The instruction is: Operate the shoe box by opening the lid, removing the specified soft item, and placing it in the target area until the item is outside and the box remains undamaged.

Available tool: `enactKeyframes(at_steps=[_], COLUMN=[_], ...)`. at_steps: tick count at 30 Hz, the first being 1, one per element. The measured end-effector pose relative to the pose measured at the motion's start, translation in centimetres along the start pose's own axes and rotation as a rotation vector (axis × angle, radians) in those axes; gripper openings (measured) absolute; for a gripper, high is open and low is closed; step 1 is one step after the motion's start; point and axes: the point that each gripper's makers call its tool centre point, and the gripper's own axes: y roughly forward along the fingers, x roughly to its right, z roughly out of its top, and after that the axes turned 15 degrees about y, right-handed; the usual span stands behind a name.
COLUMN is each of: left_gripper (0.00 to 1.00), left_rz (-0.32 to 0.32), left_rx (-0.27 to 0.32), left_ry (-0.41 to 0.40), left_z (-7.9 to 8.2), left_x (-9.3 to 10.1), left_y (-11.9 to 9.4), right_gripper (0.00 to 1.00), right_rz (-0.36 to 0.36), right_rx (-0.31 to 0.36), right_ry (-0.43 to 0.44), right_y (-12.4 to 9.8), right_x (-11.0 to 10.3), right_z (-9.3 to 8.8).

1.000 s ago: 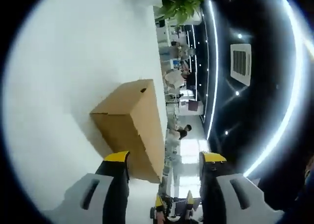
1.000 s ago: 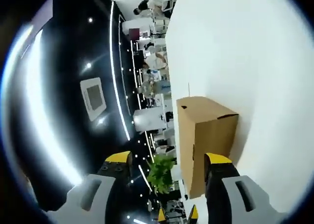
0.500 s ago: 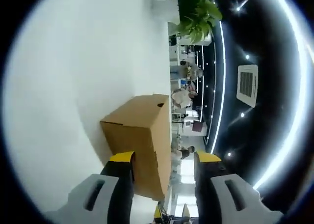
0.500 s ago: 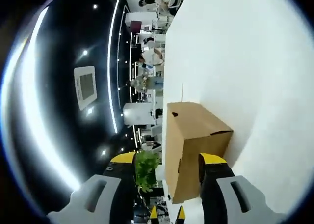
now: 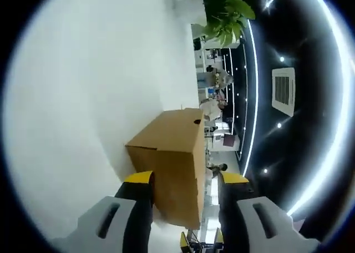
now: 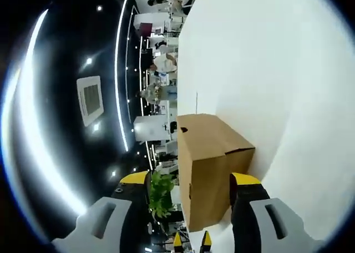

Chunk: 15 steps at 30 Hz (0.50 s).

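The left gripper (image 5: 178, 182) has its jaws spread wide around one end of the closed shoe box (image 5: 173, 161) on the white worktop (image 5: 83, 97). The right gripper (image 6: 188, 182) is spread too, at the other end. Lift the lid slowly and evenly so the cardboard does not tear.

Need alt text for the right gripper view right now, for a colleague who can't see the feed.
A closed brown cardboard shoe box sits on a white table, framed between the right gripper's open yellow-tipped jaws. A potted plant and a dark-ceilinged office lie beyond.
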Motion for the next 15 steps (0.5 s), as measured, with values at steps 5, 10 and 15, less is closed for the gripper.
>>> enactKeyframes(at_steps=[5, 10, 15], left_gripper=[0.44, 0.39, 0.39], left_rz=[0.007, 0.011, 0.017], left_rx=[0.002, 0.019, 0.017], left_ry=[0.006, -0.001, -0.001], left_z=[0.2, 0.7, 0.1], left_x=[-0.2, -0.5, -0.1], left_y=[0.0, 0.1, 0.0], right_gripper=[0.54, 0.51, 0.44], right_rz=[-0.010, -0.029, -0.027], right_rx=[-0.016, -0.039, -0.029], right_ry=[-0.008, -0.017, 0.006], right_y=[0.7, 1.4, 1.6], right_x=[0.4, 1.1, 1.3], right_z=[-0.3, -0.7, -0.4])
